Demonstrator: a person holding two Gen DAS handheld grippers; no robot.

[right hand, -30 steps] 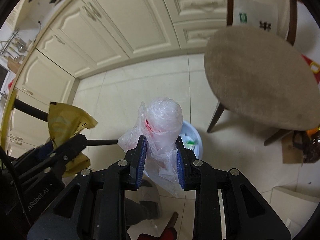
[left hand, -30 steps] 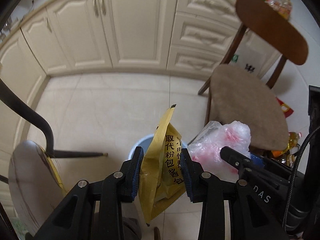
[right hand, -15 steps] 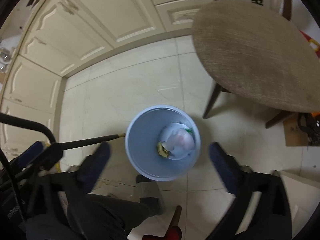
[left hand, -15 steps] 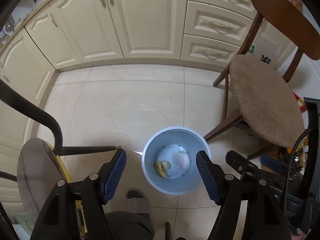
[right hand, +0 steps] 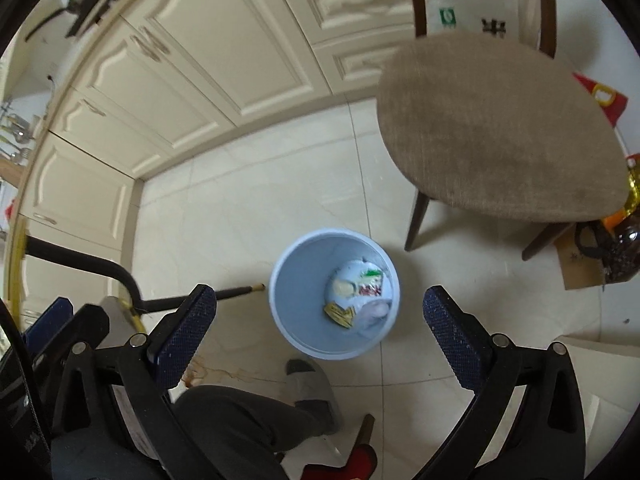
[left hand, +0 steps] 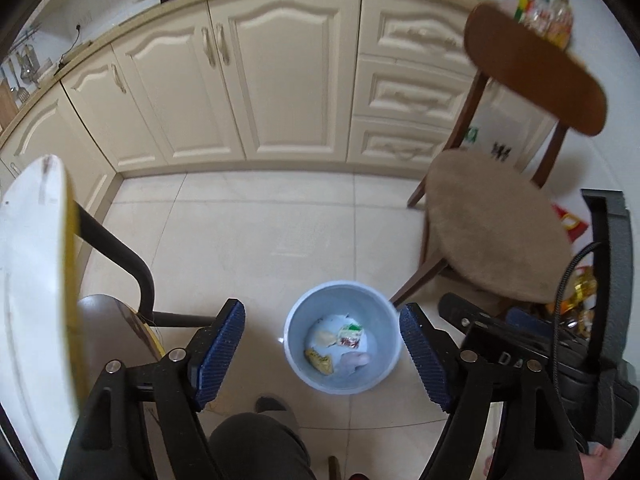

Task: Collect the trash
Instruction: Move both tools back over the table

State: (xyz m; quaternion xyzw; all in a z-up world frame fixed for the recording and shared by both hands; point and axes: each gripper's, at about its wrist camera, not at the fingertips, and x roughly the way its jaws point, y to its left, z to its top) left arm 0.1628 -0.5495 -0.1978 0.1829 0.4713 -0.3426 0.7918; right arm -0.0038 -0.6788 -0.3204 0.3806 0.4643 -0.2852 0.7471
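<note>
Left wrist view. Left gripper (left hand: 322, 354) spread wide, empty; held the yellow packet one second earlier, already parted half a second ago. Yellow packet (left hand: 319, 360) now in the bin (left hand: 384, 364), on the bottom beside a pale pink bag (left hand: 354, 361) and a green-and-white wrapper (left hand: 351, 335). Bin standing on the tile floor (left hand: 256, 236), framed between the two blue pads (left hand: 222, 354). More of the cabinets (left hand: 280, 80) and countertop in view than half a second ago. Wooden chair (left hand: 496, 216) with padded seat at right, one front leg just beside the bin rim. White tabletop edge (left hand: 32, 280) at left, with a black tube frame below it. Trouser leg and grey slipper (left hand: 276, 408) at bottom centre. Right gripper body (left hand: 516, 354) at lower right.

Right wrist view. Right gripper (right hand: 320, 334) parted wide, empty; clamped on the pink bag one second earlier. Pink bag (right hand: 374, 312) lying in the bin (right hand: 288, 300), touching the yellow packet (right hand: 340, 314); wrapper (right hand: 370, 280) just behind them. Image sharper than half a second ago. Chair seat (right hand: 500, 128) upper right, cream cabinets (right hand: 200, 60) along the far wall, tile floor (right hand: 248, 192) between. Slipper (right hand: 314, 384) just beside the bin. Cardboard box (right hand: 576, 264) and bottles at far right. Left gripper body (right hand: 52, 340) at lower left.
</note>
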